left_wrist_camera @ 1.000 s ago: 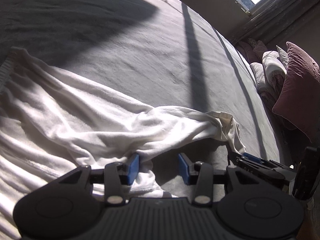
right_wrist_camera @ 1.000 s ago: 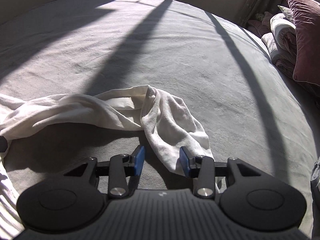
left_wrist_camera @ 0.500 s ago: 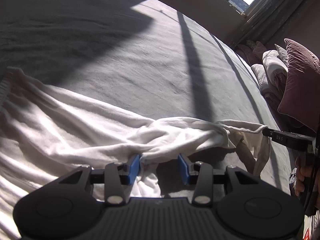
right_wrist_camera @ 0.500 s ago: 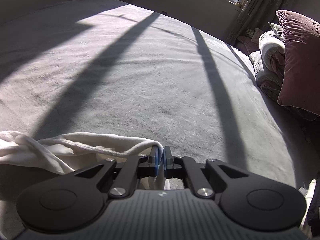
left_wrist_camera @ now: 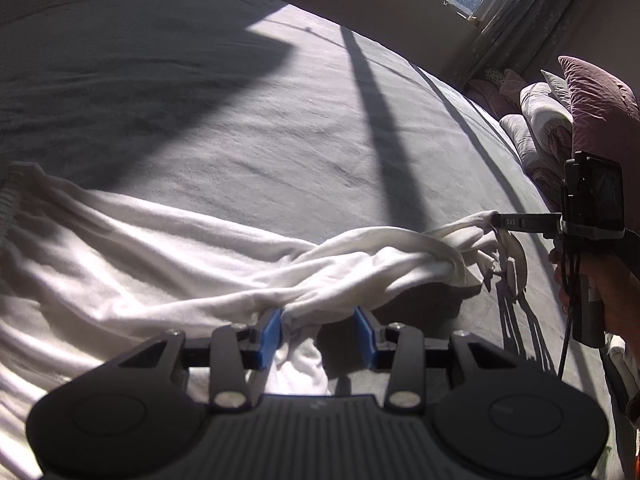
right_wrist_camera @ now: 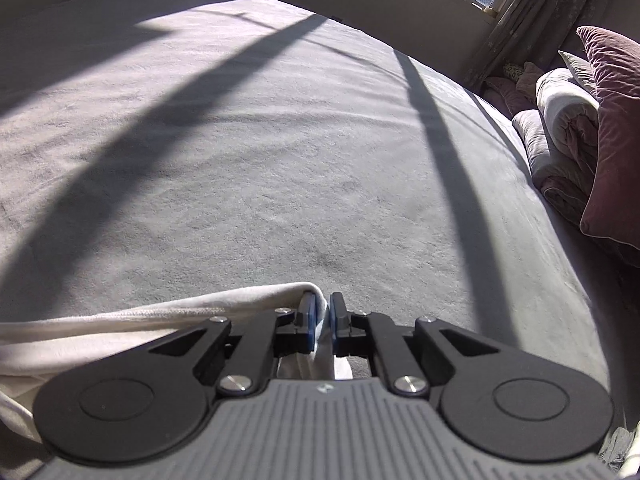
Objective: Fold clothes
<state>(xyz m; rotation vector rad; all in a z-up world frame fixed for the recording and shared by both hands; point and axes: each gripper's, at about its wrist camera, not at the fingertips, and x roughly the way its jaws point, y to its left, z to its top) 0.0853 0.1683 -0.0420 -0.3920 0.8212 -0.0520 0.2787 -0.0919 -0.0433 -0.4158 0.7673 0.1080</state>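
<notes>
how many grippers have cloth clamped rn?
1. The right gripper is shut on the white garment, pinching its far end. The left gripper is open, with bunched cloth lying between its fingers.

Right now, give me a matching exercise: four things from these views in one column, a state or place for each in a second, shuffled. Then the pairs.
Things:
1. left gripper
2. right gripper
3. white garment
4. maroon pillow

States or places:
A. jaws shut on cloth
B. propped at the bed's right edge
C. jaws open, cloth between them
D. twisted, spread across the grey bed

Pairs: 1-C, 2-A, 3-D, 4-B
</notes>
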